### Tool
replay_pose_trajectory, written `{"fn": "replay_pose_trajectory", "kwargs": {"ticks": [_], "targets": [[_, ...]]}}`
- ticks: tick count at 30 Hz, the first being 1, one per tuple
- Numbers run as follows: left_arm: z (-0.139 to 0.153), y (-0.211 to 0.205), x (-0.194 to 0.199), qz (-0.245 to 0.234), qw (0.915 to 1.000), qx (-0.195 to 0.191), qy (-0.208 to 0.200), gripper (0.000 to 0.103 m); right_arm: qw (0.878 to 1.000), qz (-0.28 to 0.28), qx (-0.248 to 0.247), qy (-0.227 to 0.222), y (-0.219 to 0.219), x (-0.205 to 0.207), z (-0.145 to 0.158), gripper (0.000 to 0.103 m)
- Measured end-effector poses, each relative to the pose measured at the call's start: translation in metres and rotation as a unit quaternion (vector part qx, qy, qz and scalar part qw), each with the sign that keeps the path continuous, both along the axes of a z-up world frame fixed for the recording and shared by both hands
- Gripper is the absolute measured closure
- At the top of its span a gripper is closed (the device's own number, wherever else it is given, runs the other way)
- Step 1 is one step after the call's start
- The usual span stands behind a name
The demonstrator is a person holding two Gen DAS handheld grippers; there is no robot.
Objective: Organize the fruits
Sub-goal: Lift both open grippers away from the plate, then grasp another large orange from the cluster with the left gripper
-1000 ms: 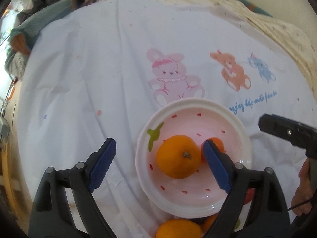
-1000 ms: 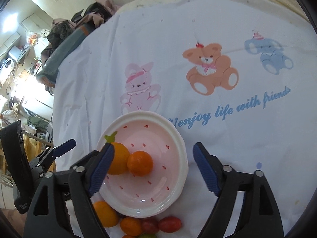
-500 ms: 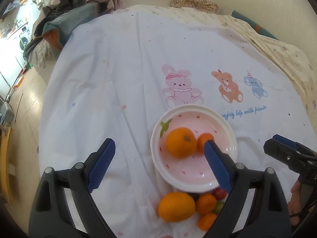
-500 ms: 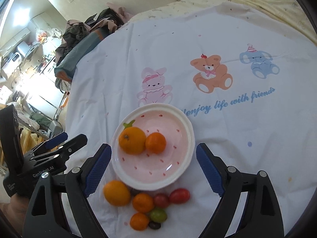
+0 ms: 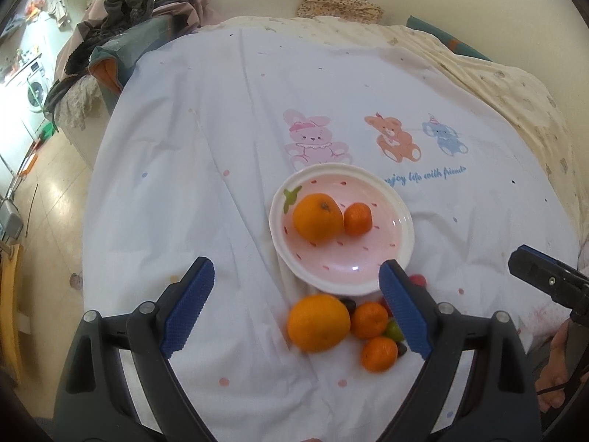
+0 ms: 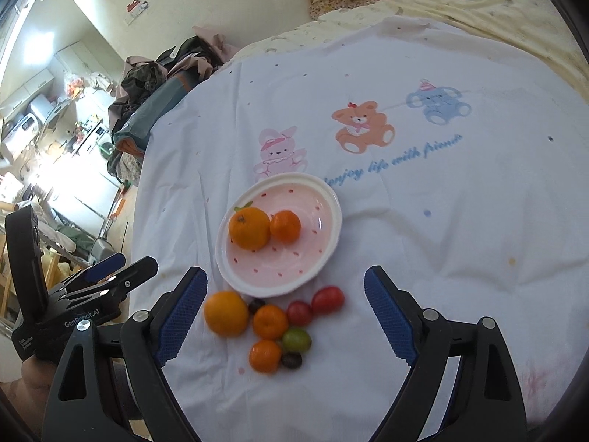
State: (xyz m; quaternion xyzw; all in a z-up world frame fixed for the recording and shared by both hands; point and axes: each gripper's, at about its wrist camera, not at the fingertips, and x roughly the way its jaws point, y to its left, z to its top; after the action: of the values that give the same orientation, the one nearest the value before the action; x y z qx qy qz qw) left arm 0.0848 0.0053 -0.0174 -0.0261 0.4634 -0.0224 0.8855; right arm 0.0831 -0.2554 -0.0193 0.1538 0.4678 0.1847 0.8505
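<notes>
You're working over a bed spread with a white cotton sheet (image 6: 460, 221) printed with a pink rabbit, an orange bear and a blue elephant; a heap of dark clothes (image 5: 121, 22) lies at the bed's far left corner, and a bright kitchen area shows beyond the left edge.

Near the middle of the sheet, toward its near edge, sits a pink strawberry-patterned ceramic plate with a white rim (image 6: 320, 254). It holds a large orange (image 6: 249, 227) touching a small mandarin (image 6: 285, 226). Just beside the plate's near rim, loose on the sheet, cluster another large orange (image 6: 226, 313), two small mandarins (image 6: 270, 321), two red cherry tomatoes (image 6: 327, 299), a green grape-like fruit (image 6: 296, 339) and two dark small fruits (image 6: 292, 360).

Your left gripper (image 5: 294, 307) and right gripper (image 6: 285, 313) both stand wide, nothing between the blue pads.

Risks from here: the sheet is soft and creased, so a round fruit nudged by one pad will likely roll off toward the near edge. The loose fruits touch one another, so closing on one may shove its neighbours. Squeeze a tomato hard and it could burst. Adding fruit to the plate may knock the mandarin over the low rim.

Readable writing: "enjoy life with friends" in blue script on the sheet, and "GenRobot.AI" on the left gripper's body in the right wrist view.
</notes>
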Motion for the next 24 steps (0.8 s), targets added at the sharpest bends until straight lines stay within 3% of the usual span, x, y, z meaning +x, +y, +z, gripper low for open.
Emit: {"fn": "replay_pose_trajectory", "kwargs": {"ticks": [11,15,17,22,24], "targets": [[-0.016,0.006,-0.022,0.016,0.9997,0.002,0.021,0.014,0.999,-0.024,-0.028,0.025,-0.008,-0.023,-0.018,0.013],[-0.025,0.011,-0.021,0.025,0.9989,0.016,0.035,0.014,0.998,-0.030,-0.010,0.053,-0.011,-0.020,-0.030,0.013],[-0.035,0.015,-0.017,0.032,0.9975,0.019,0.060,0.014,0.997,-0.026,0.012,0.075,-0.014,-0.015,-0.036,0.013],[-0.073,0.009,-0.003,0.014,0.9891,-0.006,0.146,0.014,0.995,-0.050,0.013,0.090,-0.019,-0.007,-0.043,0.013],[-0.091,-0.007,0.003,-0.015,0.9837,0.032,0.176,0.014,0.993,-0.056,0.017,0.104,-0.020,-0.004,-0.049,0.013]]}}
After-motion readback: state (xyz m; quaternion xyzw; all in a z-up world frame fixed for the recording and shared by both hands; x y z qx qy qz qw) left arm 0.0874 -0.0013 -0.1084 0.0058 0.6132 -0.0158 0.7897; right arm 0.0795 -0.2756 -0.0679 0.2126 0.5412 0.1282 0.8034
